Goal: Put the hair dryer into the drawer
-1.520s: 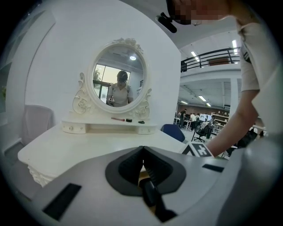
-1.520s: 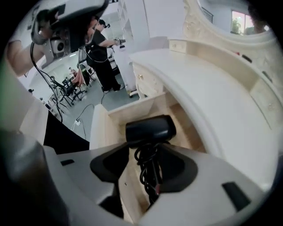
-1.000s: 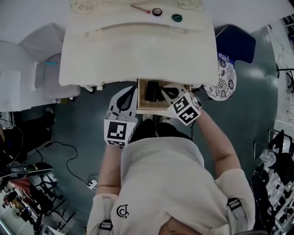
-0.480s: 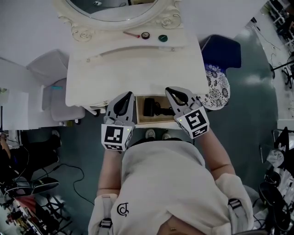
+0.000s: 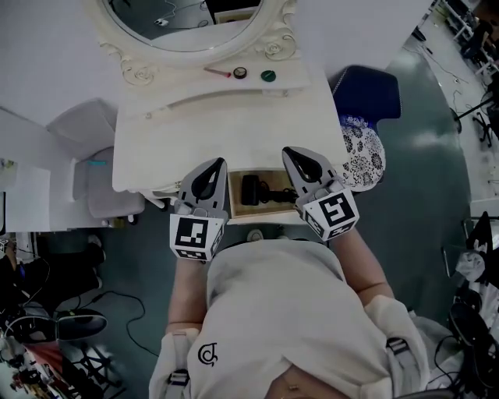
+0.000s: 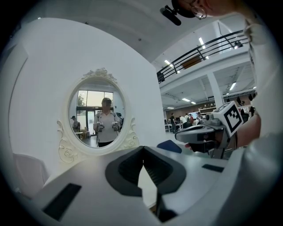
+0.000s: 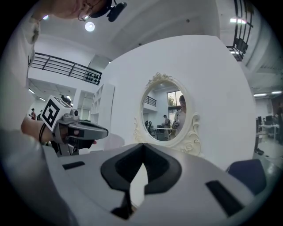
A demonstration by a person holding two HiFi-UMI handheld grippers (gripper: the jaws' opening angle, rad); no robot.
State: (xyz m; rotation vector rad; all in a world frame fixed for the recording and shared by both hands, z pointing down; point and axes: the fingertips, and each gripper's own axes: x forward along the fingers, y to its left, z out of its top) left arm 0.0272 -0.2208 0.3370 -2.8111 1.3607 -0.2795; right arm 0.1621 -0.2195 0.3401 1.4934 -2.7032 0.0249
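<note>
Mirror (image 5: 187, 23): upper part cut off by the head view's top edge.
Drawer (image 5: 265, 212): rear hidden under the counter (image 5: 226, 125); right end covered by the right tool (image 5: 290, 153).
Hair dryer (image 5: 251, 189): dark, details unreadable.
Small items (image 5: 240, 73) at the counter's back: too small to identify.

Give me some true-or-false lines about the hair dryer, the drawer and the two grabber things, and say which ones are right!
The hair dryer lies in the drawer. True.
The drawer is shut. False: it stands open.
The right gripper holds the hair dryer. False: its jaws are shut on nothing.
The left gripper is shut and empty. True.
The mirror is square. False: it is oval.
</note>
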